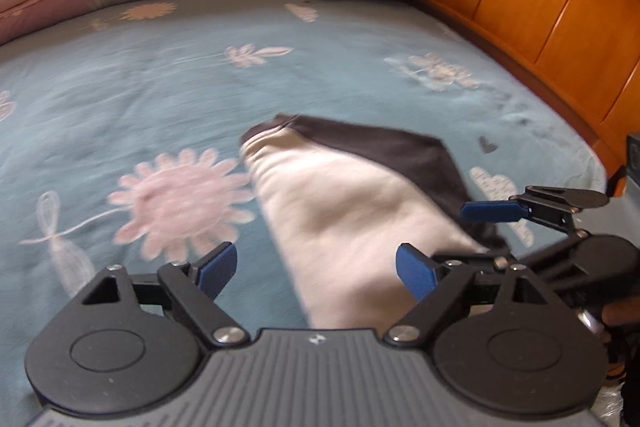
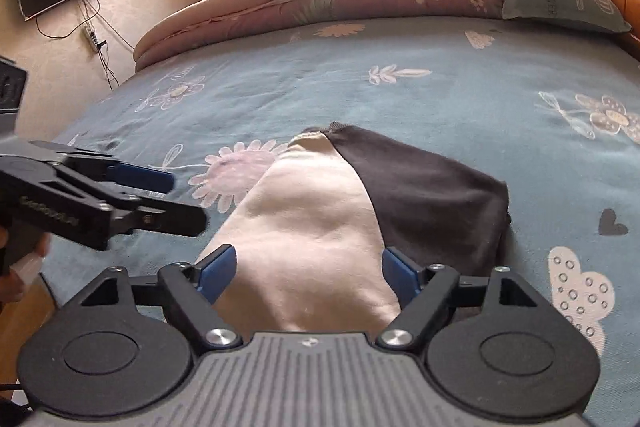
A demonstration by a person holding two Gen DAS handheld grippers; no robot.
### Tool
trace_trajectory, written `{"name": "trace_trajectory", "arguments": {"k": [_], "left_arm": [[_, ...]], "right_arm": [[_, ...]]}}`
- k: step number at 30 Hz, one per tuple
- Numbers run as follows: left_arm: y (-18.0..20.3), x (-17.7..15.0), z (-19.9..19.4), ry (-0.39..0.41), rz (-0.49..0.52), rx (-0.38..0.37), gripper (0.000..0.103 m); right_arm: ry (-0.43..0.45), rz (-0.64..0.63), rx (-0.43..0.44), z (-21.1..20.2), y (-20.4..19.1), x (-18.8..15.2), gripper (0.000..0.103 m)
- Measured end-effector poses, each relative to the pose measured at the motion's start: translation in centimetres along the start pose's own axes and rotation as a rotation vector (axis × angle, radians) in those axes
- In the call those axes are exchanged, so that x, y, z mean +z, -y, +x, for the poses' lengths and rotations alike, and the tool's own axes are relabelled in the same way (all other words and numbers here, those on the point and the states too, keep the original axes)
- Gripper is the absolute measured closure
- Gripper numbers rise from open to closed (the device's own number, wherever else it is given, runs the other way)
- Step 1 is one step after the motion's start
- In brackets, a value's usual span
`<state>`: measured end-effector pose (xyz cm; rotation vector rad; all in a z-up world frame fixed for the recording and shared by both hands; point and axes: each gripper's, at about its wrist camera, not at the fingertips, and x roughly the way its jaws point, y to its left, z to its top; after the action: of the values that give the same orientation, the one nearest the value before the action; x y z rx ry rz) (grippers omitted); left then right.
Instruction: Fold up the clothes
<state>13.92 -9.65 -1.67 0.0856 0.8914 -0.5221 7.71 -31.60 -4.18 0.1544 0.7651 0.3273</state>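
Cream-and-black folded cotton garment (image 2: 320, 227) lies loose on the blue flowered bedsheet (image 2: 440, 87). Left gripper (image 1: 316, 269) and right gripper (image 2: 308, 273) both gape wide, holding nothing; a low sweep could snag and undo the fold.

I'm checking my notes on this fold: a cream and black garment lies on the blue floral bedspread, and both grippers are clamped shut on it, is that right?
Not quite. Both wrist views show the left gripper and right gripper with jaws spread wide, gripping nothing. The cream and black garment does lie on the blue floral bedspread, released.

Garment (image 1: 352, 227) near end hidden behind gripper body; bedspread (image 1: 160, 87) motion-blurred.
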Motion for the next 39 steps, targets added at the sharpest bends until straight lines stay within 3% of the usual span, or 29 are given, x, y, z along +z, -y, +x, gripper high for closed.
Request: {"name": "trace_trajectory", "arguments": {"k": [4,7,11,17,19,21,25,30,33,36,39], "left_arm": [[-1.0,-1.8,-0.8,-0.022,0.009,0.082,0.016],[-1.9,-2.4,-0.8,-0.032,-0.001,0.123,0.016],[-3.3,-2.9,-1.1,-0.039,-0.031,0.165,0.016],[-5.3,-3.9,-3.2,0.001,-0.080,0.179,0.013],[-6.1,-4.2,-3.5,0.000,-0.095,0.188,0.013],[-6.7,-4.4,-3.6,0.004,-0.109,0.184,0.013],[-7.5,-4.5,-3.4,0.016,-0.127,0.163,0.013],[-7.6,-4.5,-3.0,0.021,-0.126,0.138,0.013],[-7.8,-4.7,-3.0,0.023,-0.135,0.131,0.013],[-8.4,-4.8,-2.9,0.018,-0.154,0.126,0.013],[-8.6,-4.8,-2.5,0.010,-0.155,0.132,0.013]], "right_arm": [[-0.072,0.091,-0.133,1.3,2.5,-2.7,0.019],[-0.021,0.125,-0.154,-1.5,1.6,-2.6,0.018],[0.061,0.029,-0.147,-2.5,-1.9,-0.8,0.014],[-0.038,-0.127,-0.216,3.1,-4.7,-1.1,0.014],[-0.088,-0.170,-0.240,5.1,-5.1,-2.2,0.000],[-0.120,-0.224,-0.267,6.2,-5.7,-3.1,0.000],[-0.163,-0.174,-0.255,4.9,-5.8,-1.8,0.000],[-0.063,-0.142,-0.262,4.2,-6.6,0.5,0.000],[-0.159,-0.171,-0.281,7.1,-6.8,-0.4,0.000],[-0.159,-0.184,-0.280,7.2,-6.8,-0.8,0.000],[-0.167,-0.124,-0.242,6.2,-6.3,1.1,0.000]]}}
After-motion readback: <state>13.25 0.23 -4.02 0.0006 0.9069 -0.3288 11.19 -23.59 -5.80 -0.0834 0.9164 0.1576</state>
